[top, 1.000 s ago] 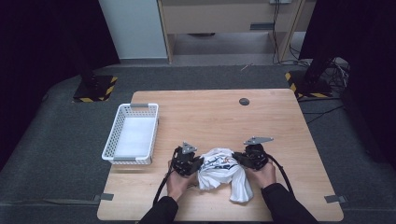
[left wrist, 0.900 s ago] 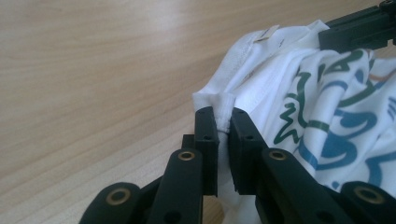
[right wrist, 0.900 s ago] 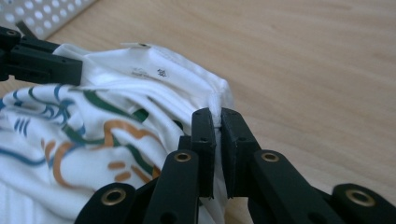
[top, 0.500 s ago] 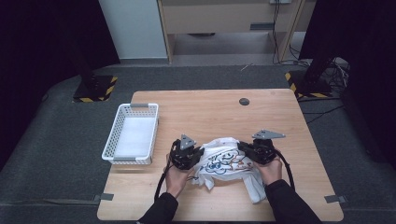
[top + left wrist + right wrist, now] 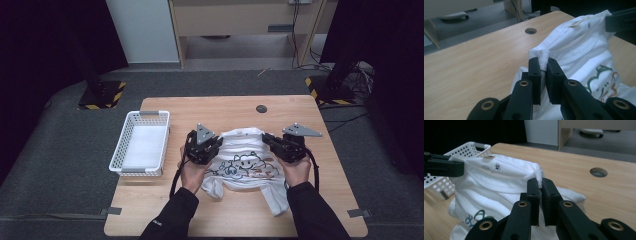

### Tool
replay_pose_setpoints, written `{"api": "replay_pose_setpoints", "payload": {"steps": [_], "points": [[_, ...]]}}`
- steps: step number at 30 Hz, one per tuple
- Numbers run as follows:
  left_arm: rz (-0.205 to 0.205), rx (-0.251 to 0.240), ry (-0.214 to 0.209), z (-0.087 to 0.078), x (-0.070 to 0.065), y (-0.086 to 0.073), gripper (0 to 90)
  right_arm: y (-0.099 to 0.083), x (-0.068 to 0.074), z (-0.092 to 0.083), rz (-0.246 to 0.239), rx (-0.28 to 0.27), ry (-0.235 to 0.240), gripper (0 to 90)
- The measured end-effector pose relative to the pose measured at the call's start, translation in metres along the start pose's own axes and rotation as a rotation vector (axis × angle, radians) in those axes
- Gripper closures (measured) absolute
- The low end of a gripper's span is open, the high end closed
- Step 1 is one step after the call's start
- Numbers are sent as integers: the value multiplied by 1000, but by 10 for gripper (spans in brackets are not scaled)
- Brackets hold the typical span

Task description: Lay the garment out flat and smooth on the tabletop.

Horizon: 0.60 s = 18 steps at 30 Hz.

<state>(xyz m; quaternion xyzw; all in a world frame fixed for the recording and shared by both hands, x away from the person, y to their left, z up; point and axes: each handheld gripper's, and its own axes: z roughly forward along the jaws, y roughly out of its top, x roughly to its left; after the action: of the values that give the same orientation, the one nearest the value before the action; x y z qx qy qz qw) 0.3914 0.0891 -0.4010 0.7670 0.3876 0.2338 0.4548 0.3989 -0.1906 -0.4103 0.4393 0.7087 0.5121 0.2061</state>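
Note:
A white T-shirt [image 5: 245,162] with a cartoon print hangs stretched between my two grippers above the wooden table [image 5: 225,107], its lower part trailing on the tabletop. My left gripper [image 5: 216,142] is shut on the shirt's left shoulder; in the left gripper view a bunched fold of the T-shirt [image 5: 574,47] is pinched between the jaws of the left gripper [image 5: 543,65]. My right gripper [image 5: 266,140] is shut on the right shoulder, with T-shirt [image 5: 499,180] cloth squeezed in the right gripper [image 5: 540,183]. The collar and its label face up between them.
A white perforated basket [image 5: 141,142] stands at the table's left edge, also seen as the basket [image 5: 469,148] in the right gripper view. A round cable hole [image 5: 261,108] lies at the table's far side. Black stands with hazard-striped bases sit on the floor behind.
Both hands have risen and spread apart, lifting the crumpled shirt off the table and pulling it open so the printed front shows.

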Motion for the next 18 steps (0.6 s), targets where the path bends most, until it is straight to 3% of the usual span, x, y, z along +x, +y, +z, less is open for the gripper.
{"api": "replay_pose_setpoints", "payload": {"steps": [5, 10, 18], "points": [[30, -27, 58, 7, 3, 24, 837, 13, -2, 3, 15, -56, -45, 853], [53, -28, 100, 17, 6, 37, 837, 27, -4, 13, 15, -88, -97, 852], [-1, -30, 126, 42, 25, 45, 834, 40, -6, 35, 4, -101, -164, 850]]}}
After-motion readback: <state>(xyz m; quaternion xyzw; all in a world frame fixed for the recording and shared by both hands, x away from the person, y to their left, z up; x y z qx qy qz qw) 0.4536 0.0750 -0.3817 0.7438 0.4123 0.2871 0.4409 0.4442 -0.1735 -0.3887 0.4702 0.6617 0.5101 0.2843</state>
